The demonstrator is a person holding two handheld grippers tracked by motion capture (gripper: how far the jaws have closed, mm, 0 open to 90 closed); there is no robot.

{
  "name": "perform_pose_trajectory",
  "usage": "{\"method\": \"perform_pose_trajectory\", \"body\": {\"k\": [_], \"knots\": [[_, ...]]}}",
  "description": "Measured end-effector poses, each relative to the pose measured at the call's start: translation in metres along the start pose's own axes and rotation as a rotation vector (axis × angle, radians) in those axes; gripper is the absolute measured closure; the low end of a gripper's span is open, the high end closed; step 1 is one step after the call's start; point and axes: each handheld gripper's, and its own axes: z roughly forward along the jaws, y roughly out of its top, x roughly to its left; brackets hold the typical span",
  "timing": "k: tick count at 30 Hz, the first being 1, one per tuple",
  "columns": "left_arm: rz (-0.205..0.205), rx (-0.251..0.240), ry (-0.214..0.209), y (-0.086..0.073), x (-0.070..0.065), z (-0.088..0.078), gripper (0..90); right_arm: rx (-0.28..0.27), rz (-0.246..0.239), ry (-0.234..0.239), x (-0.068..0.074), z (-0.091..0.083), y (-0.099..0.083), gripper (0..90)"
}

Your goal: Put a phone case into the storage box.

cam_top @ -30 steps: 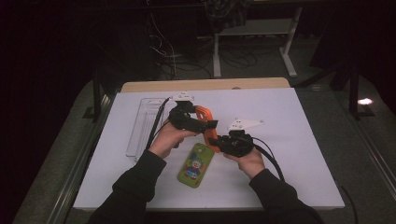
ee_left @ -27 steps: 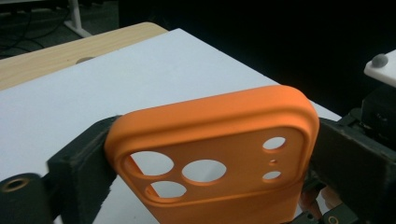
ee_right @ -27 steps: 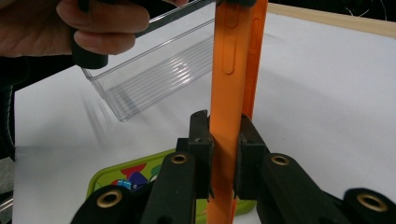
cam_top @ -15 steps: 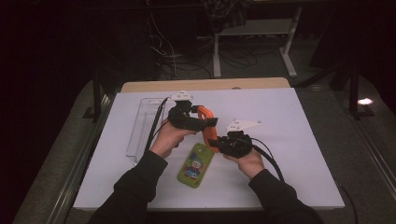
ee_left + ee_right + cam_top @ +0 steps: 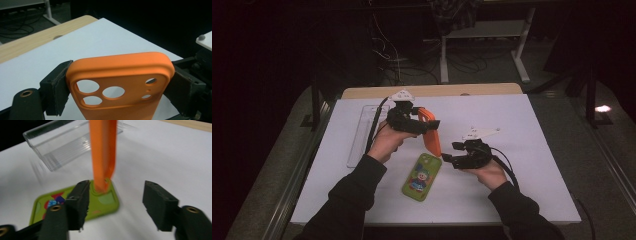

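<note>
Lifted clear now, the orange case (image 5: 430, 131) hangs upright from the left gripper (image 5: 424, 123), where half a second ago it still lay low against the green case (image 5: 422, 176) with both grippers crowded over it. The left gripper has risen toward the far side of the desk (image 5: 522, 125); its jaws are clamped on the orange case's two long edges just below the camera cut-outs, plain in the left gripper view (image 5: 120, 85). The right gripper (image 5: 452, 152) has drawn back toward the right edge and holds nothing, its jaws spread wide apart (image 5: 116, 202). From its view the orange case's lower end hovers at, or perhaps just touches, the top end of the green case (image 5: 75, 203); I cannot tell which. The green case lies flat near the front edge, middle of the desk. A clear tray (image 5: 362, 135) sits by the left edge. To my eye the two cases are now separated, and the orange one is free to be carried off.
</note>
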Motion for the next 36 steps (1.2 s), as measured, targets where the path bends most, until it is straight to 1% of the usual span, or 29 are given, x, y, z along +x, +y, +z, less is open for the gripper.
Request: {"method": "perform_pose_trajectory", "body": {"k": [3,5,7,8,10,13,15,18,20,22,25,26,27,29,30,32,33,36], "knots": [[0.012,0.012,0.022,0.007,0.004,-0.005,16.0,0.016,0.005,0.001,-0.005,-0.007,-0.004,24.3],[0.017,0.015,0.036,0.011,0.007,-0.008,16.0,0.033,-0.006,-0.021,-0.006,-0.011,-0.008,17.7],[0.022,0.017,0.048,0.015,0.010,-0.012,16.1,0.041,-0.024,-0.020,-0.007,-0.014,-0.014,12.5],[0.025,0.015,0.058,0.017,0.011,-0.013,16.0,0.043,-0.029,-0.021,-0.008,-0.016,-0.017,12.0],[0.023,0.016,0.074,0.021,0.015,-0.018,16.0,0.042,-0.047,-0.031,-0.009,-0.020,-0.024,6.8],[0.026,0.019,0.103,0.025,0.020,-0.024,16.0,0.050,-0.045,-0.028,-0.011,-0.026,-0.032,0.0],[0.028,0.017,0.119,0.027,0.023,-0.028,16.0,0.060,-0.051,-0.030,-0.011,-0.028,-0.039,0.0],[0.032,0.021,0.145,0.029,0.029,-0.035,16.0,0.059,-0.060,-0.036,-0.010,-0.031,-0.047,0.0],[0.030,0.023,0.162,0.031,0.033,-0.040,16.0,0.066,-0.064,-0.046,-0.010,-0.032,-0.051,0.0],[0.020,0.013,0.179,0.032,0.037,-0.045,16.0,0.073,-0.055,-0.042,-0.010,-0.033,-0.056,0.0],[0.015,0.008,0.202,0.034,0.044,-0.055,16.0,0.088,-0.070,-0.044,-0.009,-0.034,-0.062,0.0],[0.013,0.001,0.208,0.035,0.046,-0.058,16.0,0.094,-0.067,-0.045,-0.008,-0.034,-0.064,0.0],[0.009,0.001,0.216,0.036,0.048,-0.061,16.0,0.102,-0.077,-0.045,-0.008,-0.034,-0.065,0.0],[0.006,-0.001,0.234,0.036,0.052,-0.068,16.0,0.105,-0.080,-0.051,-0.007,-0.036,-0.069,0.0],[0.006,-0.004,0.240,0.036,0.054,-0.071,16.0,0.109,-0.089,-0.053,-0.008,-0.036,-0.071,0.0],[0.004,-0.002,0.266,0.036,0.058,-0.076,16.0,0.105,-0.081,-0.055,-0.008,-0.038,-0.073,0.0],[0.008,0.008,0.281,0.036,0.061,-0.080,15.9,0.111,-0.084,-0.056,-0.008,-0.039,-0.075,0.0],[-0.009,-0.003,0.317,0.035,0.069,-0.088,15.9,0.112,-0.085,-0.062,-0.009,-0.040,-0.077,0.0]]}}
